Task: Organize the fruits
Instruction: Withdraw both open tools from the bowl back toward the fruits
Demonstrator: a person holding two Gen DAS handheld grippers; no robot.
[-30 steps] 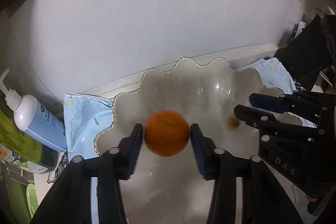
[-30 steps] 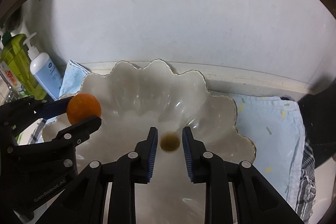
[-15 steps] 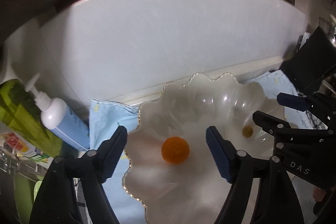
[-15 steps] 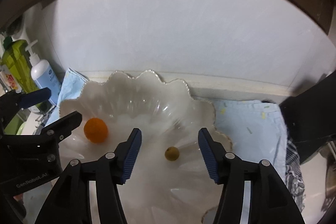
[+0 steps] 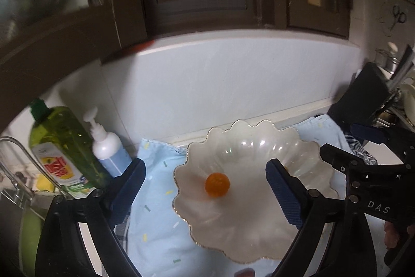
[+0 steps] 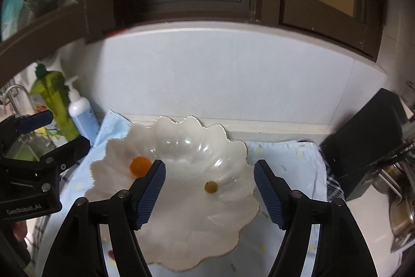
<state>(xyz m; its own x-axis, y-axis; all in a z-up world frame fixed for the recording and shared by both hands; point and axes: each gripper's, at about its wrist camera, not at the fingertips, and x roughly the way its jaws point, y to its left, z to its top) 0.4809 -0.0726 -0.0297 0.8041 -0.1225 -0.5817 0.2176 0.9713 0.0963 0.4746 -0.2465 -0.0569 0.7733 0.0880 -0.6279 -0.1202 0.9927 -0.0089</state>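
Observation:
A white scalloped bowl (image 5: 249,240) (image 6: 197,238) sits on a light blue cloth (image 5: 155,225) (image 6: 285,160). An orange fruit (image 5: 217,184) (image 6: 139,166) lies in the bowl's left part. A small olive-yellow fruit (image 6: 211,187) lies in the right part; in the left wrist view it is mostly hidden behind a finger. My left gripper (image 5: 206,194) is open and empty, raised above the bowl. My right gripper (image 6: 209,192) is open and empty, also above the bowl.
A green dish-soap bottle (image 5: 59,144) (image 6: 55,100) and a white-and-blue pump bottle (image 5: 109,147) (image 6: 80,113) stand at the left by a faucet (image 5: 15,165). A black box (image 5: 363,100) (image 6: 363,142) stands at the right. A metal pot (image 6: 399,188) is far right. Dark cabinets hang above.
Both grippers opened, releasing the orange fruit and the small olive fruit into the bowl, then pulled up and back. More of the counter and cabinets shows now.

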